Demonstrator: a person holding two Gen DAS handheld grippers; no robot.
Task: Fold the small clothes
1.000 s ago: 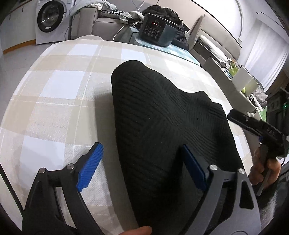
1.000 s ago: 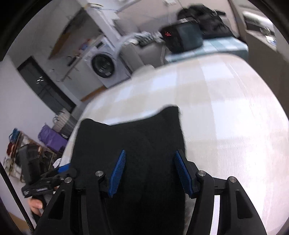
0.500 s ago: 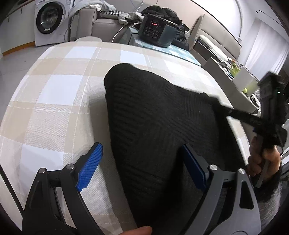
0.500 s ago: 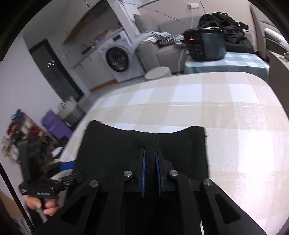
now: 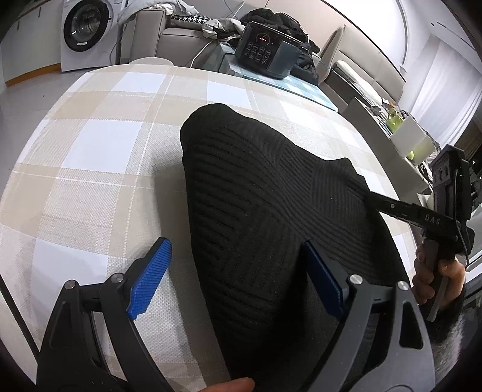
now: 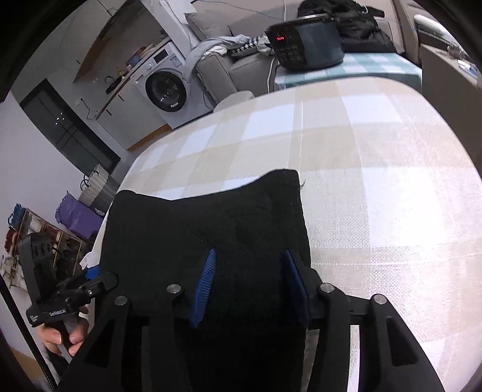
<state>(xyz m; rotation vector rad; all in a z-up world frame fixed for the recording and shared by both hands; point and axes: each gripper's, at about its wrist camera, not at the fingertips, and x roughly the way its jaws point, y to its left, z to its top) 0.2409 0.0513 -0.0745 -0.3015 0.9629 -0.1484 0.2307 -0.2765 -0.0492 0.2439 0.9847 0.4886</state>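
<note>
A black ribbed knit garment point(image 5: 259, 205) lies flat on the checked tablecloth point(image 5: 105, 169). My left gripper point(image 5: 238, 283) stands open wide over its near edge, one pad point(image 5: 150, 280) above bare cloth and the other above the knit, pressing nothing. In the right wrist view the same garment point(image 6: 211, 223) spreads under my right gripper point(image 6: 250, 286). Its jaws are opening, the blue pads point(image 6: 205, 286) apart with the fabric lying beneath them and not pinched. The right gripper's tip point(image 5: 376, 197) rests at the garment's right edge. The left gripper point(image 6: 99, 279) shows at lower left, held by a hand.
Beyond the table's far edge stand a black pressure cooker point(image 5: 265, 57) on a small checked table, a sofa with piled clothes point(image 5: 186, 21) and a washing machine point(image 5: 84, 33). A white box point(image 5: 409, 138) sits to the right. Bare tablecloth point(image 6: 376, 181) stretches right of the garment.
The right gripper came onto the garment's right edge, shut on the fabric half a second ago, and has since parted its pads again. The left gripper has stayed put, open.
</note>
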